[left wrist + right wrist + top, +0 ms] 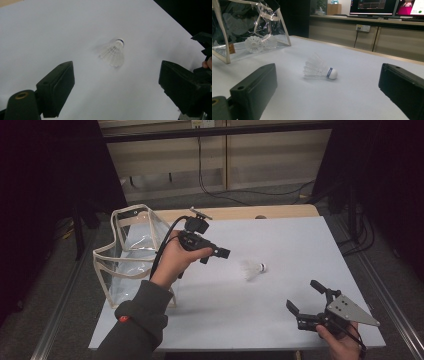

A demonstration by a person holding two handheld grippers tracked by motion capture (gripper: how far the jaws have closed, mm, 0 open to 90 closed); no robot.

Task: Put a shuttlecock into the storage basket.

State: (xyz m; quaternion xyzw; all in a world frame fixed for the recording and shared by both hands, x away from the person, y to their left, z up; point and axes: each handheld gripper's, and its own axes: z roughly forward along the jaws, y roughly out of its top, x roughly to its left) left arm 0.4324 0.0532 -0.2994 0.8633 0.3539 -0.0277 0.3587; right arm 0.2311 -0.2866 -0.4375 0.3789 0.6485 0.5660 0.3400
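Observation:
A white feathered shuttlecock [254, 269] with a blue band lies on its side on the white table top [280, 240]. My left gripper [222, 253] hovers just left of it, open and aimed at it. In the left gripper view the shuttlecock [113, 51] lies ahead of the wide-apart jaws of my left gripper [117, 72], untouched. My right gripper [302, 295] rests open near the table's front right. In the right gripper view the shuttlecock [318, 67] lies beyond my right gripper [328, 76], with nothing between the jaws.
A clear plastic bag [132, 255] with cream trim stands open at the table's left edge. Inside it lie other shuttlecocks [254, 43]. The other gripper [205, 42] shows at the right edge of the left gripper view. Cables run over the floor behind the table.

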